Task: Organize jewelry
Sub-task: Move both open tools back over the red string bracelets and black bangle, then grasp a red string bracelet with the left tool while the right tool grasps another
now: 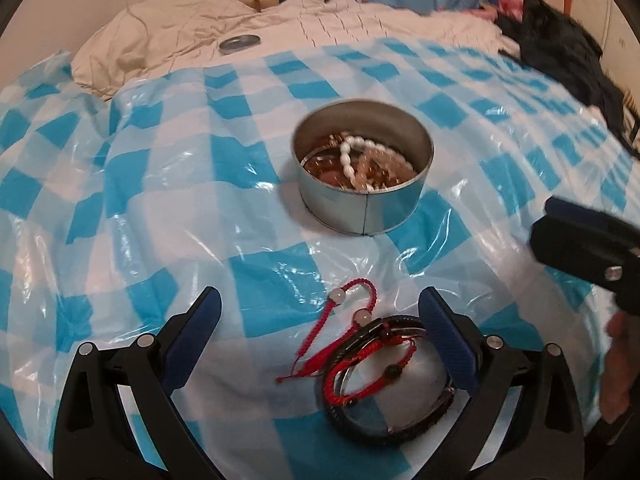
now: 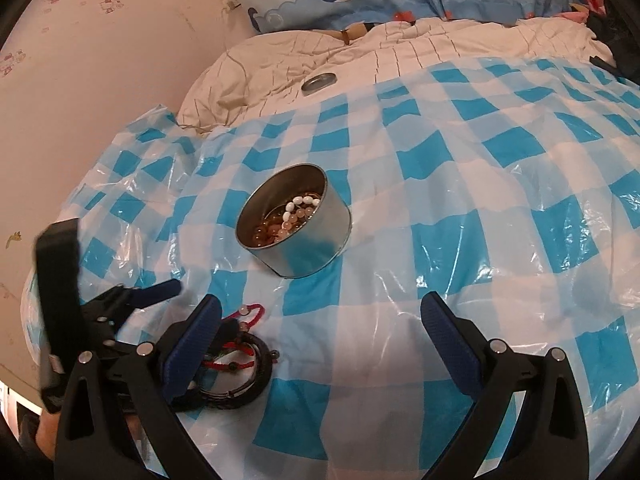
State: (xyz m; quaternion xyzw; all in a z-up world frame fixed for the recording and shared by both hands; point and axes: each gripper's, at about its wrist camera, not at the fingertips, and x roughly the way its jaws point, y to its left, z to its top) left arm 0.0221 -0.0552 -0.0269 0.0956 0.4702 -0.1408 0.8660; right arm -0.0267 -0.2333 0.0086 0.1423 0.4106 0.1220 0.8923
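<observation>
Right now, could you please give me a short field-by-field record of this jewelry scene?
surface: blue-and-white checked plastic sheet over a bed
container: round metal tin, open, upright
tin contents: white bead string on brownish beads
tin lid: lid lying apart on the beige quilt
loose jewelry: red cord bracelets and dark bangles, piled outside the tin
left claw: left claw open, straddling the pile
right claw: right claw open, empty, beside the pile

Both wrist cameras sit low over the bed (image 1: 160, 208), facing its headboard end. The left view hangs close above the bracelets (image 1: 384, 364); the right sits just beside it — both share the round tin (image 2: 296, 224) mid-bed.
</observation>
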